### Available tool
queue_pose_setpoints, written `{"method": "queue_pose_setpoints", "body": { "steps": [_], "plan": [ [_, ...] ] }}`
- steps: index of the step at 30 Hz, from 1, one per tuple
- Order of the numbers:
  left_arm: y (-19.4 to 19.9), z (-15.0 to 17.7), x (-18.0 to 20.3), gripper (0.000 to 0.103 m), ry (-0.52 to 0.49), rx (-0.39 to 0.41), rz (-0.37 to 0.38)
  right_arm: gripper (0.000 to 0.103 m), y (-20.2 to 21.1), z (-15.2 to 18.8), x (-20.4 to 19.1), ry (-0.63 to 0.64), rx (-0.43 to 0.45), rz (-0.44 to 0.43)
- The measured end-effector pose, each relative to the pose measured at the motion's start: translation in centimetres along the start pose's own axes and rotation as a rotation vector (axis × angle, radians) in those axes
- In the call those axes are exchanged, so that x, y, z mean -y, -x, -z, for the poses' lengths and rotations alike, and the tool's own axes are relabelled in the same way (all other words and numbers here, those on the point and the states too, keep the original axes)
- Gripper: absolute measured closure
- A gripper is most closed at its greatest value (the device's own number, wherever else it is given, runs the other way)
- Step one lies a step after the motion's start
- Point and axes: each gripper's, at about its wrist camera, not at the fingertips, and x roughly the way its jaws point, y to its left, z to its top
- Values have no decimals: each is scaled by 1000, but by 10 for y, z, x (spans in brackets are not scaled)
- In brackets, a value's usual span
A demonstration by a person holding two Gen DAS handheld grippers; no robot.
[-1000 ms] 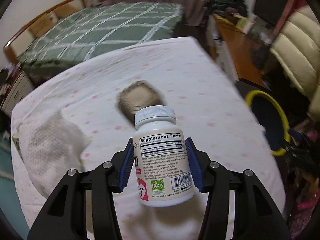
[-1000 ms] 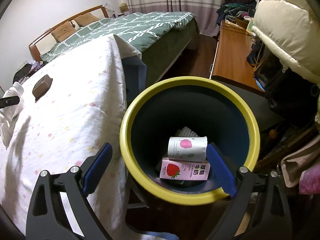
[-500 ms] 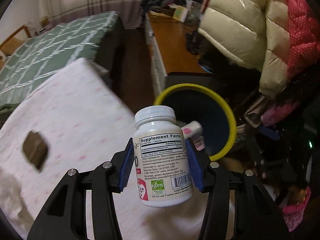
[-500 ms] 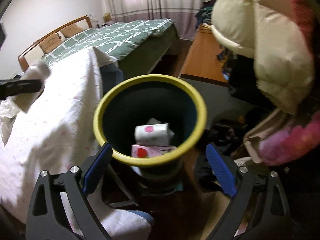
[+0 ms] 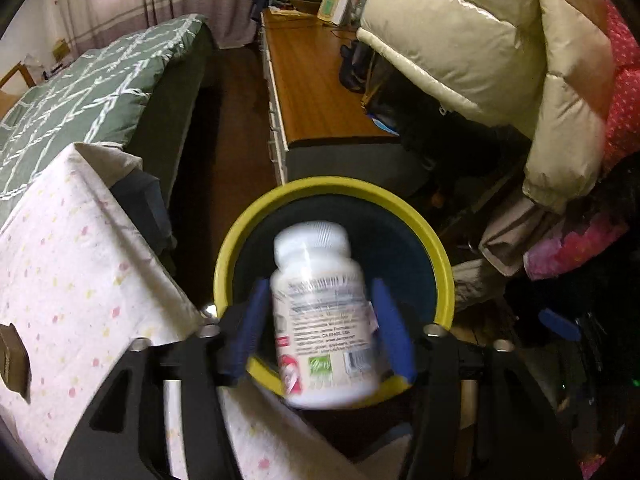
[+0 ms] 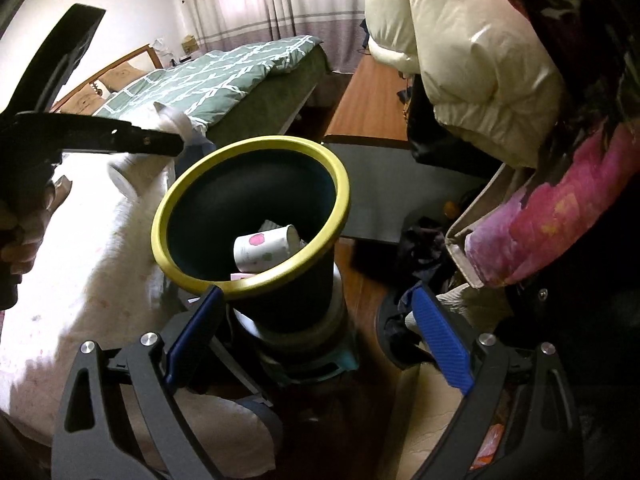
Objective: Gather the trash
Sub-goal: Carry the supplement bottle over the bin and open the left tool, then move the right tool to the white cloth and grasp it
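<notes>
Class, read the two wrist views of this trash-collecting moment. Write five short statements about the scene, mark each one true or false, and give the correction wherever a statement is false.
1. A white supplement bottle sits between the pads of the left hand-held gripper, in front of the bin's opening. True.
2. The trash bin has a red rim. False: its rim is yellow and its wall is dark.
3. The bin is empty. False: a white cup with a pink mark lies inside it.
4. The right hand-held gripper holds nothing. True: its jaws stand wide with no trash between them.
5. The bed has a plain blue cover. False: it is green with white lines.
</notes>
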Motion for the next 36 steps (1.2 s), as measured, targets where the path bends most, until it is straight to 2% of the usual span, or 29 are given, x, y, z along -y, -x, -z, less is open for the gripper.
{"method": "queue_pose_setpoints", "body": {
  "steps": [1,6,8,11,14,17,21,27,30,33,36],
  "plan": [
    [3,0,-2,27,3,12,-5,13,1,0,-1,0,0,-2],
    [53,12,-21,25,42,101,-1,13,3,-1,-7,6,9,-13],
    [90,28,-34,21,67,173,0,13,4,-1,-11,12,9,-23],
    [140,57,-54,16,103,261,-32,13,1,-2,-25,36,5,-35],
    [181,93,-77,14,141,315,-59,13,-2,-5,-37,60,-3,-42],
    [222,135,-106,12,196,365,-117,13,-4,-8,-50,87,-7,-34],
    [263,188,-141,10,271,409,-207,13,-5,-10,-73,125,-16,-66],
    [313,275,-184,9,392,446,-366,13,-4,-17,-143,231,-13,-165],
    [331,323,-204,9,463,426,-455,13,-5,-22,-199,316,-15,-242],
    [341,361,-221,9,520,402,-482,13,-7,-28,-267,419,-17,-330],
    [343,385,-227,9,546,382,-512,13,-2,-33,-322,482,-4,-407]
  ]
}}
